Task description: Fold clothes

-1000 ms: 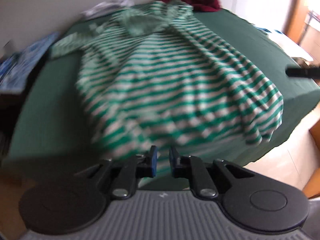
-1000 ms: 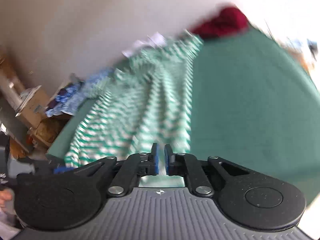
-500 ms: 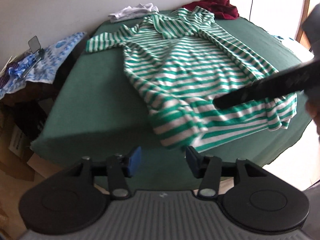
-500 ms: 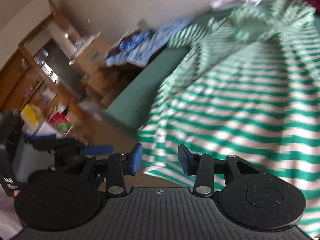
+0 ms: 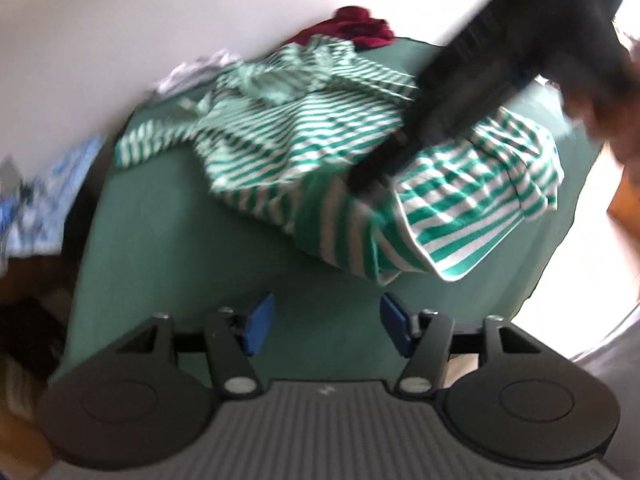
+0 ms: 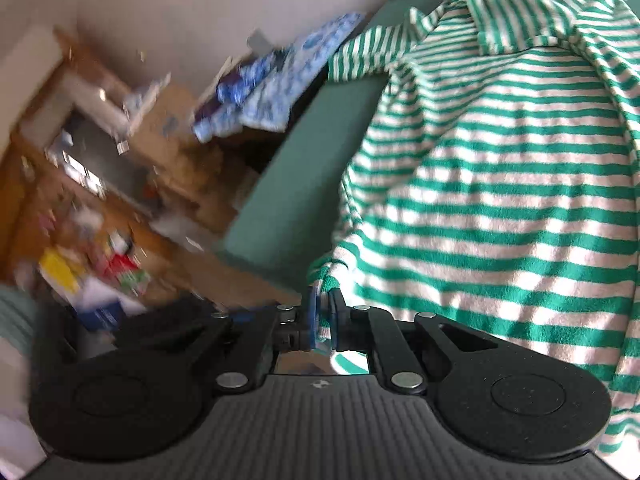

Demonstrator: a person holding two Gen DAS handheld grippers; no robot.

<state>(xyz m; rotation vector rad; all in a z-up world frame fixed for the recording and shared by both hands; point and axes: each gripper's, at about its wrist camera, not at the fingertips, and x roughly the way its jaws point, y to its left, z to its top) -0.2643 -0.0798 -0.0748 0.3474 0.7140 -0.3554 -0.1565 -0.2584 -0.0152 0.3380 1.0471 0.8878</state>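
The striped shirt [image 6: 500,184] is soft and limp; right gripper [image 6: 323,322] jaws closing, clenched on its hem, left gripper [image 5: 326,324] jaws opening, empty.

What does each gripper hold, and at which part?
The right gripper, closing, pinches the striped shirt at its bottom hem corner. The left gripper, opening, holds nothing.

Shirt [image 5: 340,152] on table [image 5: 168,248], pile [image 5: 360,30] behind it

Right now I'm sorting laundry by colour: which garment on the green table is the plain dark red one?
The crumpled dark red garment at the table's far edge, by the wall. The white one is pale; the shirt is green-striped.
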